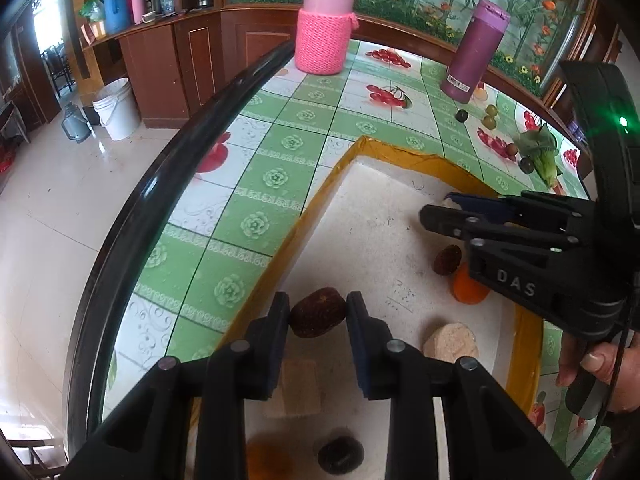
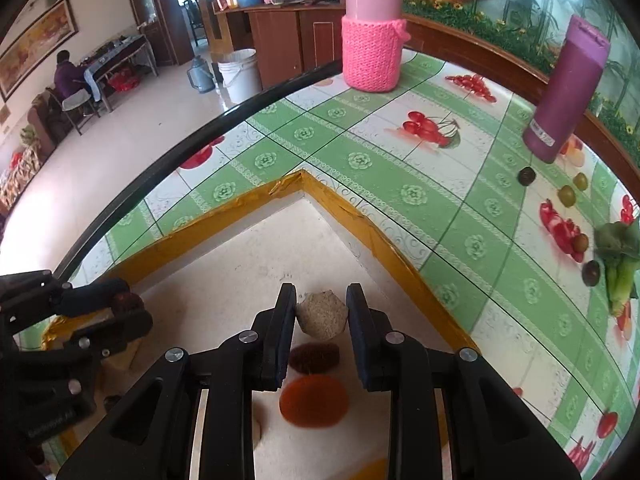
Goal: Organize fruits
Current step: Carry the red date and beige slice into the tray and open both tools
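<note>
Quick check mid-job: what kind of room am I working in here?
Probably a home dining or living area: a table under a fruit-print cloth, wooden cabinets bearing thermos flasks, and a tiled floor.

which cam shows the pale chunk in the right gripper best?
Right wrist: the pale chunk sits centred between the right gripper's fingers. Left wrist shows only a sliver of it behind that gripper's fingertips.
</note>
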Available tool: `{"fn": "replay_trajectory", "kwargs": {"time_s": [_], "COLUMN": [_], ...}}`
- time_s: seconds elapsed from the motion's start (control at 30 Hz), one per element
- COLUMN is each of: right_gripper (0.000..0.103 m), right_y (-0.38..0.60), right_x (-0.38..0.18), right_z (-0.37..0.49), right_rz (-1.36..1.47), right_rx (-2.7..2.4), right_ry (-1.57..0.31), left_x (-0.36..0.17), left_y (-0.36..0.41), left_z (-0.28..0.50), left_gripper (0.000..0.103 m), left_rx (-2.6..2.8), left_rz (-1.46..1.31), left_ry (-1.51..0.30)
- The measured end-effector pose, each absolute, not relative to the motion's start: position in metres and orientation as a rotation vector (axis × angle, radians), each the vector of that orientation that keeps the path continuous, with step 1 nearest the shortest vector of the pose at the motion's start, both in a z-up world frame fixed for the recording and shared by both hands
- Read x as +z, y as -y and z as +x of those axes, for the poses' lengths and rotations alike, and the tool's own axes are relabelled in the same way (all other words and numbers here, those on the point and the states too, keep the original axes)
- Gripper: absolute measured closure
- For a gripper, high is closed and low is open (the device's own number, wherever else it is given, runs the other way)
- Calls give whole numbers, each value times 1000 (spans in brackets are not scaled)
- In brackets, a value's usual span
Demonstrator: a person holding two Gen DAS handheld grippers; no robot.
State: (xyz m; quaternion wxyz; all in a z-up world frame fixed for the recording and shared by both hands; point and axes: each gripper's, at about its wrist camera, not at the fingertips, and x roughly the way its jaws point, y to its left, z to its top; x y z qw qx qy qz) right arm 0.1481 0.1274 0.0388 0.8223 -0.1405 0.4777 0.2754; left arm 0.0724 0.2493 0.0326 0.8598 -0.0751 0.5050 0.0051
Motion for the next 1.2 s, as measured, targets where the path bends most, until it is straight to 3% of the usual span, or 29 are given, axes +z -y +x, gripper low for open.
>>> {"fn": "replay_trajectory", "kwargs": {"time_s": [0.47,0.6,1.2], "right_gripper": [78,73,71], "right_y": [-140,-136,-104], "right_x": [22,22,42], "right_z": [158,157,110], "right_rz": [-348,-340,-305], "right_rx": [624,614,589], "right_ry": [-1053,-1050,-1040], "left_x": [15,14,38], "left_y": [-240,-235,-251], "left_z": [90,87,33], "left_gripper": [71,70,40], "left_rx": [28,33,71], "left_rz": [-79,-29,-98], "left_ry": [-1091,-1091,-1032]}}
